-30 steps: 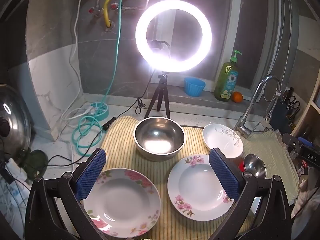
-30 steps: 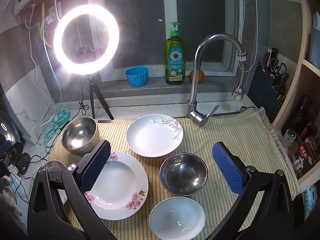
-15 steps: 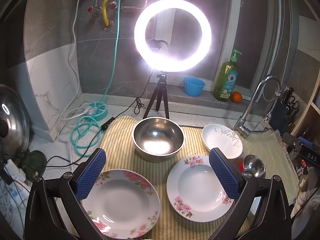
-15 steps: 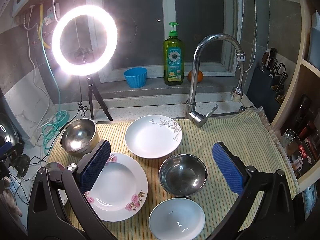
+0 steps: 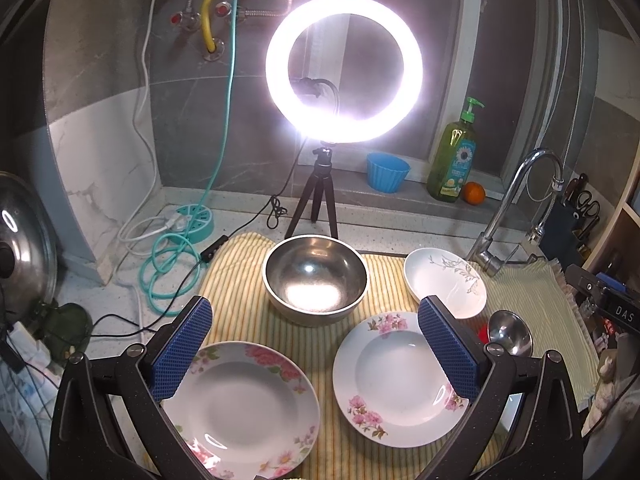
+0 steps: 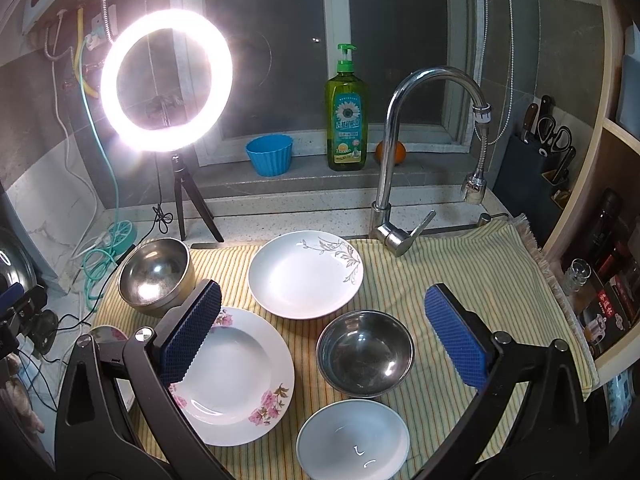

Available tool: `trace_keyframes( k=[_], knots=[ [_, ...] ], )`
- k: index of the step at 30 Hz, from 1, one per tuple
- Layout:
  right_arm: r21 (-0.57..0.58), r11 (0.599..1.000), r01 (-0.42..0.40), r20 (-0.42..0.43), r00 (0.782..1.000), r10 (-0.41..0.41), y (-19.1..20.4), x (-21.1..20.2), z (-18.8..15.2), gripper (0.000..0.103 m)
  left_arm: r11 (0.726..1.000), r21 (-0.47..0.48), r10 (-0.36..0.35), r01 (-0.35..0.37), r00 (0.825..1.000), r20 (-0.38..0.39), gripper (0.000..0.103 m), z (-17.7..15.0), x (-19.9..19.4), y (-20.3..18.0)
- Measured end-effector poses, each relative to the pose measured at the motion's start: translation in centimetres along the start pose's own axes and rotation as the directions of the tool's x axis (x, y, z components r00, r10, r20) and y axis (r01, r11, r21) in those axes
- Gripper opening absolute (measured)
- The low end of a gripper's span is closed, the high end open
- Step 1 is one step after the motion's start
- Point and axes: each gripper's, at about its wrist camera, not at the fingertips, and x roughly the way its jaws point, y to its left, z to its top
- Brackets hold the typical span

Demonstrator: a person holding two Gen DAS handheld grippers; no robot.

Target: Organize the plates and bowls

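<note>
— Where's the crockery?
— Floral plates (image 5: 240,408) (image 6: 236,368), steel bowls (image 5: 316,280) (image 6: 365,354) on the striped cloth (image 6: 460,276).
— The tongs?
— Left tongs (image 5: 316,354) and right tongs (image 6: 322,336) both gape wide, empty, above the dishes.

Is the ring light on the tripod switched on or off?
On. The ring light glows bright white in both views, and its glare reflects inside the large steel bowl in front of it.
</note>
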Motion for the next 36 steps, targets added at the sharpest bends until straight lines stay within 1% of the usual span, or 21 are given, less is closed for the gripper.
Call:
trace_keyframes(
  k=[30, 36],
  knots=[
    [-0.001, 1.0, 0.001, -0.011, 1.0, -0.001, 0.04, 0.68, -0.19, 0.103, 1.0, 0.004, -0.006, 0.006, 1.0, -0.007, 0.102, 0.33, 0.81, -0.45],
    [0.003, 1.0, 0.006, -0.012, 1.0, -0.006, 0.03, 0.6, -0.88, 0.103, 1.0, 0.008, -0.014, 0.015, 1.0, -0.01, 0.102, 0.14, 0.85, -0.55]
  ],
)
